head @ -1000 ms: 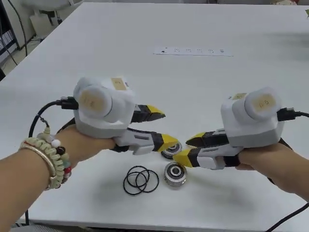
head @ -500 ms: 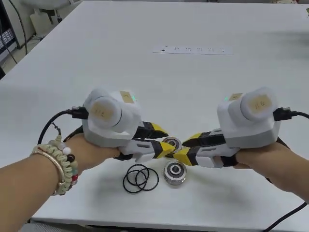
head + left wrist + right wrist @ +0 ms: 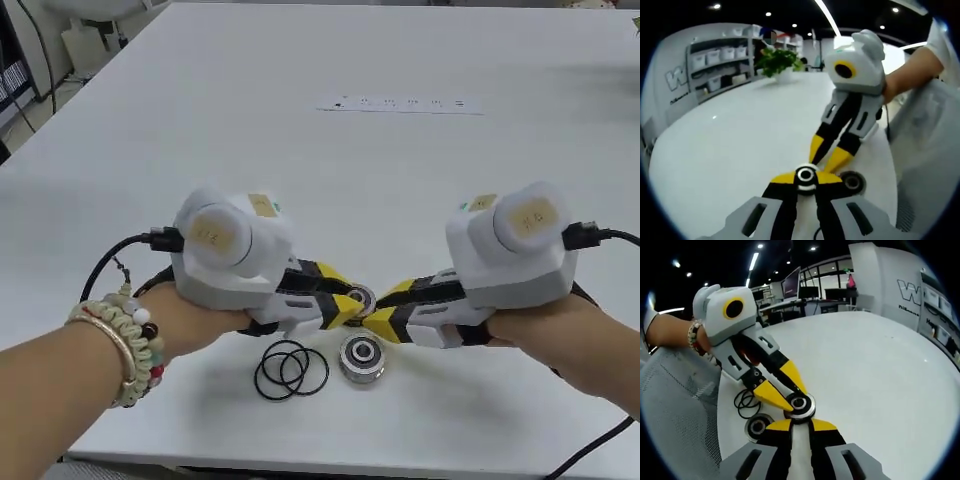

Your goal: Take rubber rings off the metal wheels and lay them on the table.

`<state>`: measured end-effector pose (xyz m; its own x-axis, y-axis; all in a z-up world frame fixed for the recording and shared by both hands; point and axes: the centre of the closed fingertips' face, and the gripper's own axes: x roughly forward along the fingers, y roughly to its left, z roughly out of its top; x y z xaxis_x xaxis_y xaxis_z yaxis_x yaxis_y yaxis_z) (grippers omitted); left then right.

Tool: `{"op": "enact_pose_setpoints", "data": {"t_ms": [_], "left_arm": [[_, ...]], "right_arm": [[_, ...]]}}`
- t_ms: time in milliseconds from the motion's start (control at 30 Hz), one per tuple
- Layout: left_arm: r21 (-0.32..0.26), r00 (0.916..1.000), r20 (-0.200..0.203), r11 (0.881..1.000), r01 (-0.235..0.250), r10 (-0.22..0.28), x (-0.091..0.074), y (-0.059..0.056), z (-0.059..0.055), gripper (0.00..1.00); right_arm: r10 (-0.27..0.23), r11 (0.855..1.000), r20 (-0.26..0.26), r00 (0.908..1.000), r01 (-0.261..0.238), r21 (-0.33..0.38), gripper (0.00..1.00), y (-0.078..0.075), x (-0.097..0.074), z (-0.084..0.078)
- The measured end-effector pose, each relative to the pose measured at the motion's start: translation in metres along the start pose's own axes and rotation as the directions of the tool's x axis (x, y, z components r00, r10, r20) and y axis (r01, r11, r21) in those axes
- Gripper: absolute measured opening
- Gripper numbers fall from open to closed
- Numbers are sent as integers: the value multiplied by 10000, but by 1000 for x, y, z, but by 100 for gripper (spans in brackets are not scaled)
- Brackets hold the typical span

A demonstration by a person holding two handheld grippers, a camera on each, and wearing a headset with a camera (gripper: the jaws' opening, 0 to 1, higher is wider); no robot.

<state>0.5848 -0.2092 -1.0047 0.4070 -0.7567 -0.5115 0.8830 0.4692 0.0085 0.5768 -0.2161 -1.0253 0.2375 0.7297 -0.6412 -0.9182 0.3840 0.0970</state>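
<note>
- One broad white table point(image 3: 200, 120) with a plain matt top carries all the work.
- Two hand-held grippers have grey-white bodies and black jaws with yellow tips. The left gripper point(image 3: 343, 293) and the right gripper point(image 3: 380, 306) meet nose to nose near the table's front edge.
- Two small silver metal wheels with dark hubs are in view. The held metal wheel point(image 3: 359, 297) is clamped between the left gripper's jaw tips. The second metal wheel point(image 3: 362, 360) lies flat on the table just in front of the tips, apart from both grippers.
- Three thin black rubber rings point(image 3: 291, 371) lie loose on the table in an overlapping bunch, just left of the second metal wheel.
- The right gripper's jaws stand narrow, with their tips at the held metal wheel's rim. Whether they pinch anything there I cannot tell.
- One white paper strip point(image 3: 400, 104) with small dark marks lies far up the table, well apart from the work.
- Several bead bracelets point(image 3: 125, 340) circle the left wrist.
- One green plant point(image 3: 780, 61) in a white pot stands at the table's far end, near shelves of white bins point(image 3: 720, 65).
- The held metal wheel shows a bright ring face around a black centre. It is too small to tell whether a rubber ring sits on its rim.
</note>
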Motion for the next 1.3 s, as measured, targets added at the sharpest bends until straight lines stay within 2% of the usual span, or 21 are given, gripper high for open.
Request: {"op": "enact_pose_setpoints", "data": {"t_ms": [100, 300, 567, 900, 933, 1033, 1067, 1133, 1300], "left_arm": [[-77, 10000, 14, 10000, -28, 28, 0, 0, 0, 14], [-55, 10000, 10, 10000, -74, 74, 0, 0, 0, 14], [84, 9999, -47, 9999, -122, 123, 0, 1, 0, 14], [228, 9998, -68, 9996, -159, 161, 0, 2, 0, 14], [224, 9998, -73, 9996, -158, 160, 0, 2, 0, 14], [244, 9998, -80, 9995, -177, 179, -1, 2, -1, 14], [247, 9998, -77, 9995, -187, 189, -1, 3, -1, 14], [263, 9998, -76, 9994, -202, 204, -1, 2, -1, 14], [414, 9998, -52, 9990, -181, 183, -1, 2, -1, 14]], "right_arm": [[24, 10000, 10, 10000, -24, 81, 3, -1, 0, 0], [-243, 9994, -114, 9996, 241, -235, 0, -5, 1, 1], [-314, 9927, -146, 9994, 329, 1160, 0, -11, 1, 1], [-320, 9805, 83, 9995, 297, 1943, 0, -14, -2, 3], [-401, 9773, 185, 9990, 354, 2089, 0, -16, -3, 5], [-242, 9583, 770, 9967, 12, 2858, 0, -15, -7, 14], [-185, 9531, 797, 9966, -65, 3025, 0, -14, -7, 14], [-220, 9555, 692, 9974, 6, 2950, 0, -13, -7, 12], [-239, 9488, 615, 9978, 32, 3158, 0, -8, -8, 14]]}}
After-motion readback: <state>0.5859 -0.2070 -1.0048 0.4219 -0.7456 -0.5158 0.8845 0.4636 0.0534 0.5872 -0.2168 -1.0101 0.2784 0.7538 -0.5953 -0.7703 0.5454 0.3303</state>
